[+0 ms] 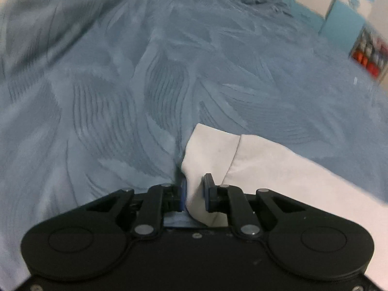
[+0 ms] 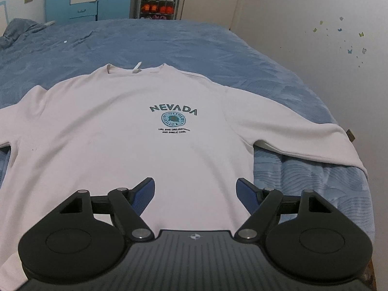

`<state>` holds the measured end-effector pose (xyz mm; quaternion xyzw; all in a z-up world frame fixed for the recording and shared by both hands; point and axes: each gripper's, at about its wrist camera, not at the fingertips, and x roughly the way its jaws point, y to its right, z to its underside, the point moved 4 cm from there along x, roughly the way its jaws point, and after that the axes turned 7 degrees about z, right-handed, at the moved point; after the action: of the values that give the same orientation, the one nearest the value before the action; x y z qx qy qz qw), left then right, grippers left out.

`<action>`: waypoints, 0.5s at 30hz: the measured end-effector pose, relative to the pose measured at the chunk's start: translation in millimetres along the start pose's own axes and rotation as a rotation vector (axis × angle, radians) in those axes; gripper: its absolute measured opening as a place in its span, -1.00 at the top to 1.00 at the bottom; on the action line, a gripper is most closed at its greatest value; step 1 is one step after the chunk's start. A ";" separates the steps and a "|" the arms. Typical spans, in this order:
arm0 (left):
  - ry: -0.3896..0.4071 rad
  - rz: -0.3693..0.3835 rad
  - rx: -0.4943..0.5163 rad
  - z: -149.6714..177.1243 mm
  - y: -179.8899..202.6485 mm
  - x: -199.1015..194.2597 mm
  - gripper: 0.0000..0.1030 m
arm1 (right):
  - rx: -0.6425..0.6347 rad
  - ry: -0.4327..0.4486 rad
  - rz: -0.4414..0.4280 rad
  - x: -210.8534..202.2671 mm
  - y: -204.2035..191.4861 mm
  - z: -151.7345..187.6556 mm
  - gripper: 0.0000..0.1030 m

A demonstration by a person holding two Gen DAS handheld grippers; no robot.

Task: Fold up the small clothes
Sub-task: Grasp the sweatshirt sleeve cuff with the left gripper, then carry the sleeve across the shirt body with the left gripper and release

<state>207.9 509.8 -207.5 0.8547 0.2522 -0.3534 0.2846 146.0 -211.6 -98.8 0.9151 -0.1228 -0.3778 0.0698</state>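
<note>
Left wrist view: left gripper [image 1: 195, 189] pinches white long-sleeve NEVADA-print sweatshirt's [image 2: 135, 131] cuff, prob. to fold sleeve inward; sweatshirt lies flat on blue textured bedspread [image 2: 150, 41], right gripper [image 2: 196, 191] wide open above hem.

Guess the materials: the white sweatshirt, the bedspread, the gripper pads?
Sweatshirt: likely matte cotton-blend knit; soft drape, ribbed collar, printed NEVADA logo. Bedspread: blue woven or quilted textile, probably; raised wavy pattern, slight sheen. Right gripper pads: blue, finely textured, probably rubber. Left gripper pinches the sweatshirt's sleeve.
</note>
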 end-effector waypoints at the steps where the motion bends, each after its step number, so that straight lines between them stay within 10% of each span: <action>1: 0.002 0.018 -0.023 -0.8 -4.1 1.1 0.77 | 0.002 0.001 -0.003 0.4 0.4 0.0 -0.74; 15: 0.204 0.139 0.227 -29.5 89.5 -74.6 0.83 | 0.048 -0.007 0.027 14.1 26.9 1.6 -0.60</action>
<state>231.6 448.7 -106.8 0.9281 0.1785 -0.2707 0.1830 149.9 -241.4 -103.5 0.9135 -0.1445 -0.3767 0.0523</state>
